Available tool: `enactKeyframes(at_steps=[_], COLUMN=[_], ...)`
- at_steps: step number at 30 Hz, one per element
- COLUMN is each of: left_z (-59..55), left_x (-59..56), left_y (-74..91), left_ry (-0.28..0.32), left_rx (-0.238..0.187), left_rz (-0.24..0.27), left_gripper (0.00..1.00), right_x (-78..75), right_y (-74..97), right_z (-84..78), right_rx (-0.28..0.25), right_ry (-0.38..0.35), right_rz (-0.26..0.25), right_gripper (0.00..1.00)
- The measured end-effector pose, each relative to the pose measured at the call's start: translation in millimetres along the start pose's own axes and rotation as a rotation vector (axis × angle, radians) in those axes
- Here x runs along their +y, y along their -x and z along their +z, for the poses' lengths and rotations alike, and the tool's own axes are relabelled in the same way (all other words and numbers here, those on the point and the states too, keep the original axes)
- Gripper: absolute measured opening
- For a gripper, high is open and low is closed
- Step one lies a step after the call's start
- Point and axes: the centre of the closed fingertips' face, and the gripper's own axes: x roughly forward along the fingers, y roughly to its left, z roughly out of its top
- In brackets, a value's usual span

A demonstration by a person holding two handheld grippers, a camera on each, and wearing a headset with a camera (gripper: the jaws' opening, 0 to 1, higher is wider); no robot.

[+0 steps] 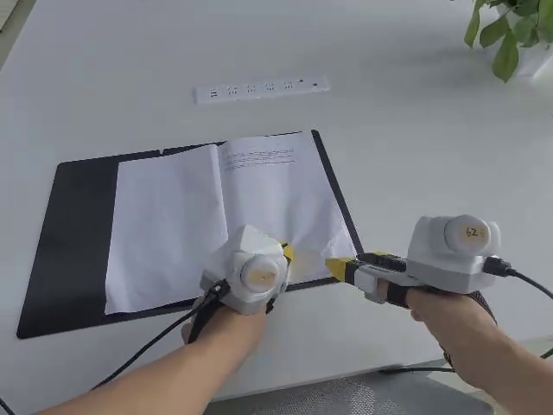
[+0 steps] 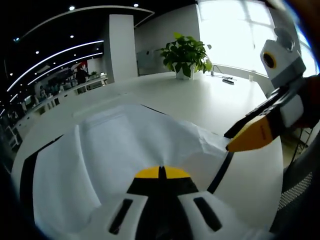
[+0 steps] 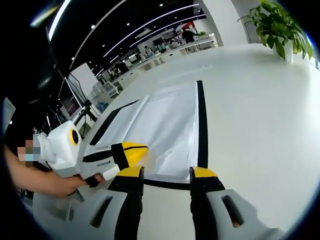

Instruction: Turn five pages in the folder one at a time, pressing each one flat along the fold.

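While the folder lies open and flat on the white tabletop in the head view, both tools work at its near right corner. The left hand-held gripper has its tip on the lower part of the right page. The right hand-held gripper sits just beside it at that page's corner. Paper is puckered around the left tip. A power strip and a plant lie well beyond.

Left gripper view: left hand-held gripper closed, yellow tips together and down on the right page. Whether a leaf is caught between them is unclear. The right hand-held gripper reaches in at the page edge.

Right gripper view: right hand-held gripper has its jaws apart, nothing between them, the folder's near edge just ahead.

Judgement: the step in hand is separating one corner. Take a single leaf with the right jaws while the left tip pins the stack, swing it over the spine, then press along the fold outward so no wrinkle is trapped.
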Motion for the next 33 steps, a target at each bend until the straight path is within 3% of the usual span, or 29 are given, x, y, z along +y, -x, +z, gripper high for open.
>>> enactKeyframes(at_steps=[8, 16, 24, 33], left_z=[-0.6, -1.2, -1.3, -0.8], left_x=[0.3, 0.6, 0.7, 0.3], left_y=[0.2, 0.0, -0.5, -0.8], left_ry=[0.001, -0.001, 0.001, 0.000], left_rx=[-0.001, 0.000, -0.002, 0.000], left_rz=[0.004, 0.003, 0.004, 0.006], left_gripper=[0.00, 0.00, 0.00, 0.00], right_x=[0.9, -3.2, -3.1, -9.1], right_y=[0.8, 5.6, 3.5, 4.7], right_z=[4.1, 3.4, -2.1, 1.7], right_rx=[-0.028, -0.026, -0.011, -0.036], right_ry=[-0.039, -0.012, -0.038, -0.062], right_rz=[0.001, -0.022, -0.003, -0.020], right_gripper=[0.28, 0.27, 0.24, 0.08])
